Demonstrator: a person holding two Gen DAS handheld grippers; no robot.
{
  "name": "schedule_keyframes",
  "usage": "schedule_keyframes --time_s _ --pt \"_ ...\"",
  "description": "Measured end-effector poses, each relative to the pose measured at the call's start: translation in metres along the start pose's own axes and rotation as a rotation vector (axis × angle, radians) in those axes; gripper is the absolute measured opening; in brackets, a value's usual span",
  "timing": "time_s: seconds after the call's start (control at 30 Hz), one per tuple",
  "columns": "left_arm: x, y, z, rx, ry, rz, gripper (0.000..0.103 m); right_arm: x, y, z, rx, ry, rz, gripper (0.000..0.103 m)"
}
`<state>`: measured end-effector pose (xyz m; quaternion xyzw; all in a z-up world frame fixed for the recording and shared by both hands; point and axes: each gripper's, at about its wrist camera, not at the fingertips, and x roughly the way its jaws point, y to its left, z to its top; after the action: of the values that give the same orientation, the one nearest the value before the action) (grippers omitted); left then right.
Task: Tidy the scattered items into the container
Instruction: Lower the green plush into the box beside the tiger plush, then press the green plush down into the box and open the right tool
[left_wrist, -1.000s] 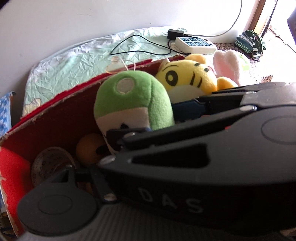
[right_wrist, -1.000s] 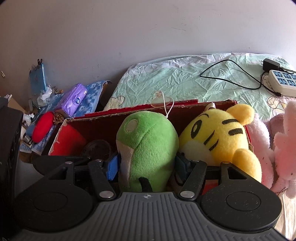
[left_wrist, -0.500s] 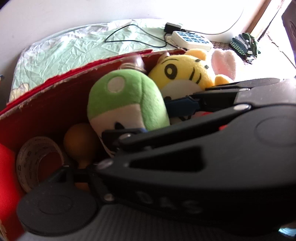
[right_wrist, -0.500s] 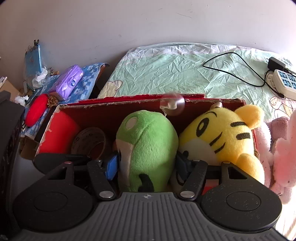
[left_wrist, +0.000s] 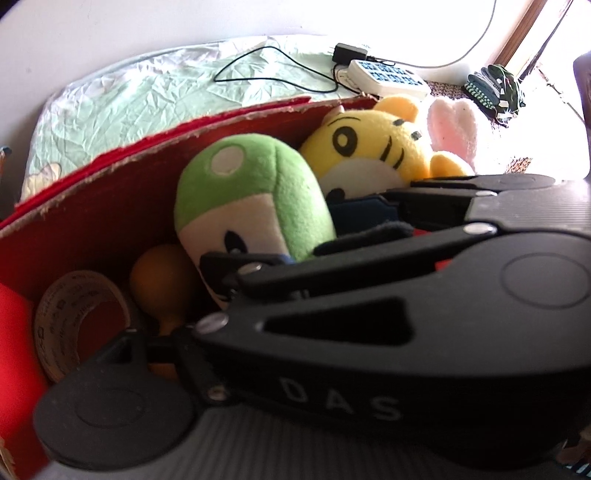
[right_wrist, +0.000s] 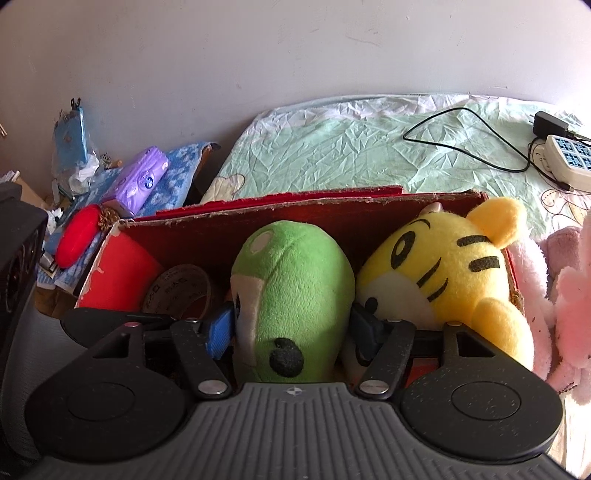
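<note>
A red cardboard box (right_wrist: 332, 206) (left_wrist: 110, 206) sits on the bed. My right gripper (right_wrist: 291, 325) is shut on a green plush toy (right_wrist: 291, 288) and holds it inside the box; its blue pads press both sides. The right gripper also fills the left wrist view (left_wrist: 295, 236), where the green plush (left_wrist: 255, 195) shows too. A yellow tiger plush (right_wrist: 443, 269) (left_wrist: 384, 147) lies in the box beside it. A tape roll (right_wrist: 177, 288) (left_wrist: 70, 325) and an orange ball (left_wrist: 159, 280) lie at the box's left end. My left gripper's fingers are hidden.
A pink and white plush (right_wrist: 565, 302) (left_wrist: 454, 125) lies outside the box's right end. A power strip (right_wrist: 569, 162) with a black cable (right_wrist: 461, 140) rests on the green sheet. A purple tissue pack (right_wrist: 140, 181) and a red item (right_wrist: 77, 236) lie at left.
Both views have shifted a little higher over the box, showing more of its inside. The green plush stays gripped by the right gripper and sits lower in the box.
</note>
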<state>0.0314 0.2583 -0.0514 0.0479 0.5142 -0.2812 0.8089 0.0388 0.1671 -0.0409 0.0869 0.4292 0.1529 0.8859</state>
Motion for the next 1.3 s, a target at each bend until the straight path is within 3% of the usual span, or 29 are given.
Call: schedule_keyframes --time_s 0.17,0.8,1.13,1.3 --pt "0.000 0.002 0.002 -0.006 0.001 -0.007 0.077 -0.010 -0.003 0.002 0.057 -0.036 0.022 0.068" --pt "0.002 0.002 0.000 -0.021 0.012 -0.034 0.073 -0.013 -0.005 0.003 0.078 -0.052 0.036 0.070" --pt "0.003 0.002 -0.002 -0.026 0.020 -0.043 0.070 -0.027 -0.012 0.004 0.125 -0.119 0.031 0.062" --pt "0.003 -0.001 0.000 -0.033 0.036 -0.030 0.070 -0.028 -0.013 0.003 0.135 -0.133 0.035 0.052"
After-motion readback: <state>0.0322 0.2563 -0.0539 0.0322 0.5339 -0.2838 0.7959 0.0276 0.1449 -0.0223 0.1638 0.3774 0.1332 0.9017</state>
